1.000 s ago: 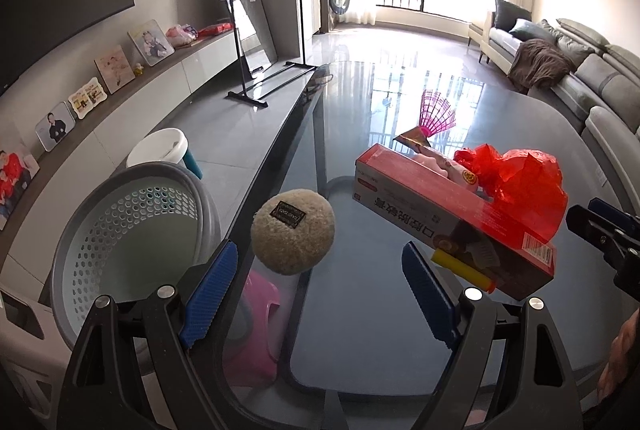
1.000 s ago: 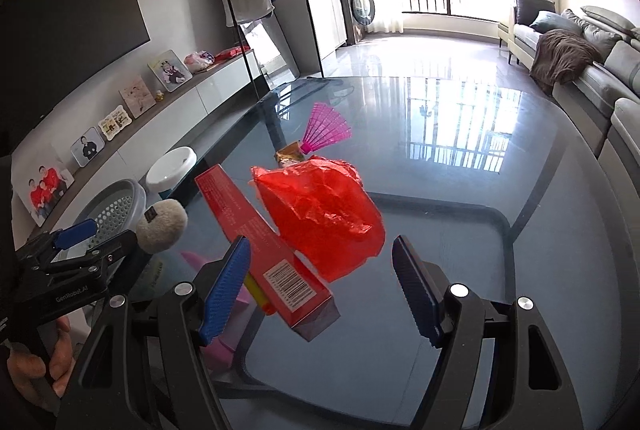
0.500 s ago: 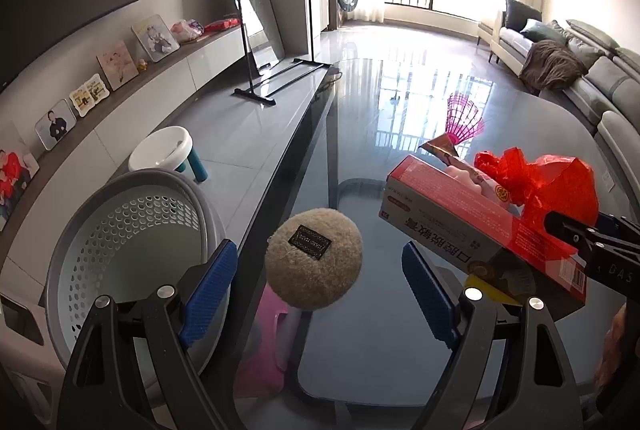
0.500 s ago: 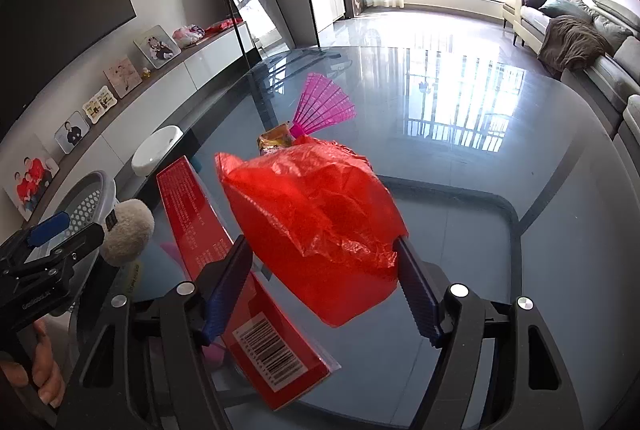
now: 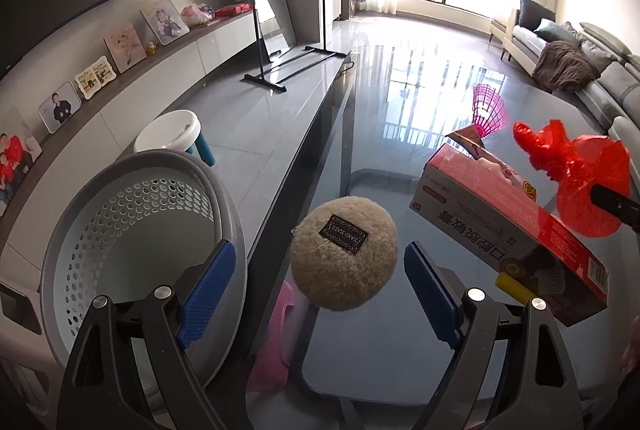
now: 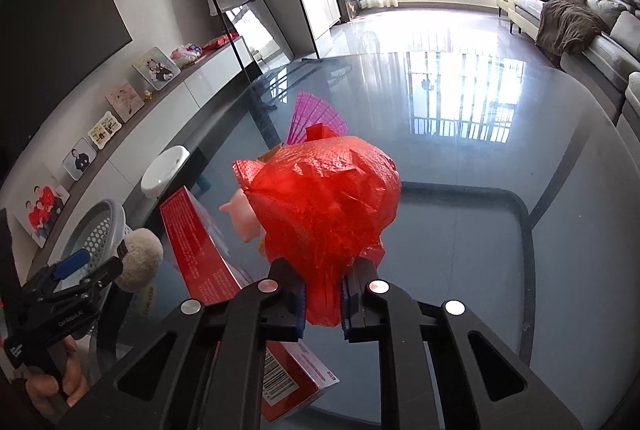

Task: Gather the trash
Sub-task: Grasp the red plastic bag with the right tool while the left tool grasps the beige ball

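Note:
My right gripper (image 6: 323,304) is shut on a crumpled red plastic bag (image 6: 324,205) over the glass table (image 6: 500,230); the bag also shows in the left wrist view (image 5: 584,181). My left gripper (image 5: 316,278) is open, its jaws on either side of a beige fluffy ball (image 5: 343,254) near the table's left edge; the ball also shows in the right wrist view (image 6: 138,260). A red box (image 5: 512,226) lies on the table between the two grippers, also seen in the right wrist view (image 6: 200,254). A grey perforated basket (image 5: 132,230) stands on the floor left of the table.
A pink fan (image 5: 488,105), a snack wrapper (image 5: 466,139) and a pink pig toy (image 6: 242,216) lie behind the box. A yellow stick (image 5: 514,288) lies by the box. A white stool (image 5: 168,131) and a clothes rack (image 5: 256,1) stand on the floor at left. A sofa (image 5: 592,69) is at right.
My right gripper has moved onto the red bag and shut on it. My left gripper has edged closer to the fluffy ball and stays open.

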Action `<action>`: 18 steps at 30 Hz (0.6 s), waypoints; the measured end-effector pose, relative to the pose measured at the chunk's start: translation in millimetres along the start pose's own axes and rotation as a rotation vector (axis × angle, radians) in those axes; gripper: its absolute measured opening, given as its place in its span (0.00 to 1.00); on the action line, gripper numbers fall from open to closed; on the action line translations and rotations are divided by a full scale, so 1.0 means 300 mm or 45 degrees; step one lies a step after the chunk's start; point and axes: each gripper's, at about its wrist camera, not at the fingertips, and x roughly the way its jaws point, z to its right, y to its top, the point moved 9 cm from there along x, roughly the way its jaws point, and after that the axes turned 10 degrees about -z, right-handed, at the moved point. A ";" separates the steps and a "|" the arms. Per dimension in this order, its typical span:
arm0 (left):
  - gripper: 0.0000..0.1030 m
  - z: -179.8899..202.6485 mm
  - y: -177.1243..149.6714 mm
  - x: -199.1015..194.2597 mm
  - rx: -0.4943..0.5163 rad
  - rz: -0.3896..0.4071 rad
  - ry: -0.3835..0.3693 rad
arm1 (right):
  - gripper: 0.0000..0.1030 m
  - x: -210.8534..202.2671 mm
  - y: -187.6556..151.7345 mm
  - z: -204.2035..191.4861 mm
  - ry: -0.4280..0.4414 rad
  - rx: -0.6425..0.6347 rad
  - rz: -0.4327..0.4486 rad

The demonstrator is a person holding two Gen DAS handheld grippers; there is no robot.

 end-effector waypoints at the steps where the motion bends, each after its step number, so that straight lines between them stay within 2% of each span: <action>1: 0.82 -0.004 -0.001 0.006 -0.001 -0.005 0.004 | 0.12 -0.023 0.006 0.000 0.006 0.004 0.022; 7: 0.83 -0.008 -0.004 0.055 -0.007 -0.044 0.013 | 0.12 -0.093 0.020 -0.010 0.051 0.003 0.076; 18: 0.82 0.040 0.006 0.137 0.002 -0.091 -0.018 | 0.12 -0.082 0.011 -0.045 0.085 -0.037 0.054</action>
